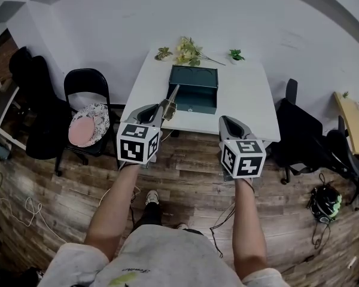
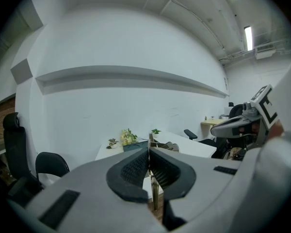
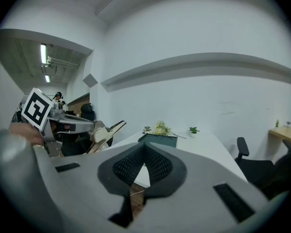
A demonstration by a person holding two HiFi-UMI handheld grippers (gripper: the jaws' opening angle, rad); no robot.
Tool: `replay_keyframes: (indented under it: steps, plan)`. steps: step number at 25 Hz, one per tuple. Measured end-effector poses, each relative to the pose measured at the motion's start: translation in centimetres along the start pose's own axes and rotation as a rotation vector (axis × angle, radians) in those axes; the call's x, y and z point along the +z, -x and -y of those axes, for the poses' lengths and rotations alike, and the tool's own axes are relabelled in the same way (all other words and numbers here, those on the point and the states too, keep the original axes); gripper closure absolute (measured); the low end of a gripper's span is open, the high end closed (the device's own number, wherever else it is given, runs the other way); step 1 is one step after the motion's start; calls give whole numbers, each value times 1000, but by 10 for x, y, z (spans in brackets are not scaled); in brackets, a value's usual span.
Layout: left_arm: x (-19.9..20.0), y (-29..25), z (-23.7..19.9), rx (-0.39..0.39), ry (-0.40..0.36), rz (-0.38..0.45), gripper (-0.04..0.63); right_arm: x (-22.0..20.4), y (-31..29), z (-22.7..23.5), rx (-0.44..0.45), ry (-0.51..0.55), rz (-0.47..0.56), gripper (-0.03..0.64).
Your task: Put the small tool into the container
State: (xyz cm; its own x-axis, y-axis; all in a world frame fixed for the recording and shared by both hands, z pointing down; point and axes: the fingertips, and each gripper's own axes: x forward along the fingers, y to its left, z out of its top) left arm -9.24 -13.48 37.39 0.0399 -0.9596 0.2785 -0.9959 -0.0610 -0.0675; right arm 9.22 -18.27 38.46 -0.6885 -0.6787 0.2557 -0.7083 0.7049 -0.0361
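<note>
As the left gripper (image 2: 149, 154) pinches the tool (image 1: 173, 94), right gripper (image 3: 144, 148) pressed together on nothing, container (image 1: 193, 88) on table (image 1: 246, 103) ahead.

You hold two grippers, the left gripper (image 1: 161, 110) and the right gripper (image 1: 227, 122), and one tool (image 1: 171, 99). On the one white table (image 1: 245, 103) you have one green container (image 1: 193, 88), two potted plants (image 1: 163, 54) (image 1: 236, 55) and one bunch of flowers (image 1: 188, 51). Beside it stands one black folding chair (image 1: 87, 84).
</note>
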Motion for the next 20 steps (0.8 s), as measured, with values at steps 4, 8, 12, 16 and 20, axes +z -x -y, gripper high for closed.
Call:
replay_keyframes:
  steps: [4, 8, 12, 16, 20]
  plan:
    - [-2, -20, -16, -16, -3, 2, 591, 0, -23, -1, -8, 8, -6, 612]
    - [0, -48, -36, -54, -13, 0, 591, 4, -55, 1, -31, 10, -17, 612]
    - [9, -84, -59, -106, -32, -9, 591, 16, -90, 4, -68, 3, -29, 612]
    - [24, -117, -81, -158, -42, -8, 591, 32, -119, 9, -116, -4, -36, 612]
    - [37, -147, -96, -213, -55, -4, 591, 48, -143, 15, -163, -7, -34, 612]
